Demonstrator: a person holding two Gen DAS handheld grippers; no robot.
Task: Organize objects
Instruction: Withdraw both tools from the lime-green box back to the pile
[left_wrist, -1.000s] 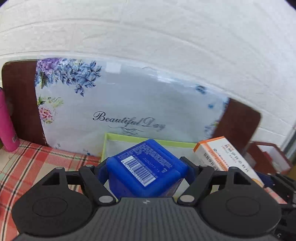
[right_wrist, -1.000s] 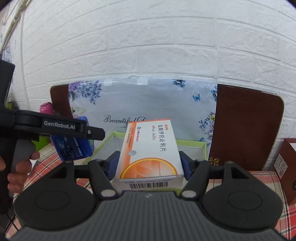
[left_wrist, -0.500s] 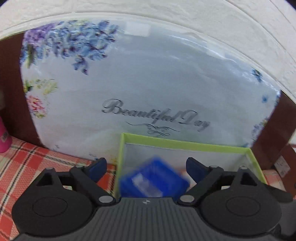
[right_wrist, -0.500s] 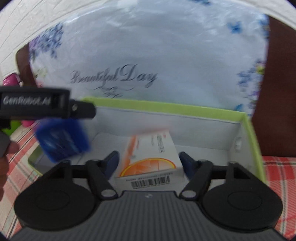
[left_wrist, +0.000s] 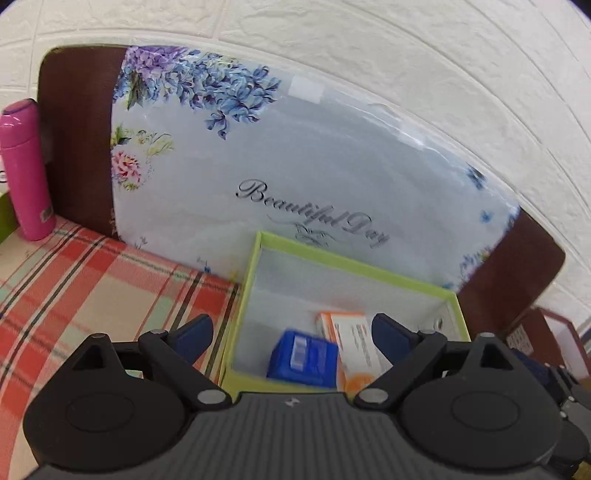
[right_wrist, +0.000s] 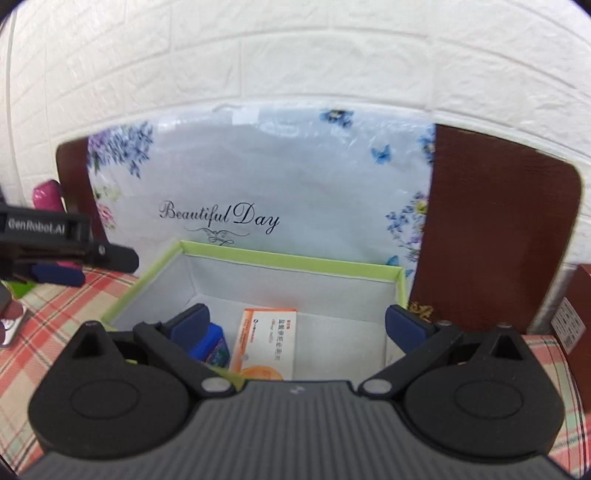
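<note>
A green-rimmed open box (left_wrist: 347, 263) (right_wrist: 288, 258) stands on the plaid cloth against a flowered board. Inside it lie a blue box (left_wrist: 303, 357) (right_wrist: 210, 345) and an orange-and-white medicine carton (left_wrist: 356, 343) (right_wrist: 267, 343), side by side. My left gripper (left_wrist: 291, 332) is open and empty above the box's front left part. My right gripper (right_wrist: 297, 323) is open and empty above the box. The left gripper also shows at the left edge of the right wrist view (right_wrist: 55, 254).
A pink bottle (left_wrist: 26, 170) stands at the far left by the board. The flowered "Beautiful Day" board (right_wrist: 258, 192) leans on the white brick wall. A brown box (right_wrist: 576, 306) (left_wrist: 554, 336) stands at the right. Plaid cloth (left_wrist: 92, 273) covers the table.
Both grippers opened and dropped their loads: the blue box and the medicine carton now lie in the green box. Both grippers have pulled back and up.
</note>
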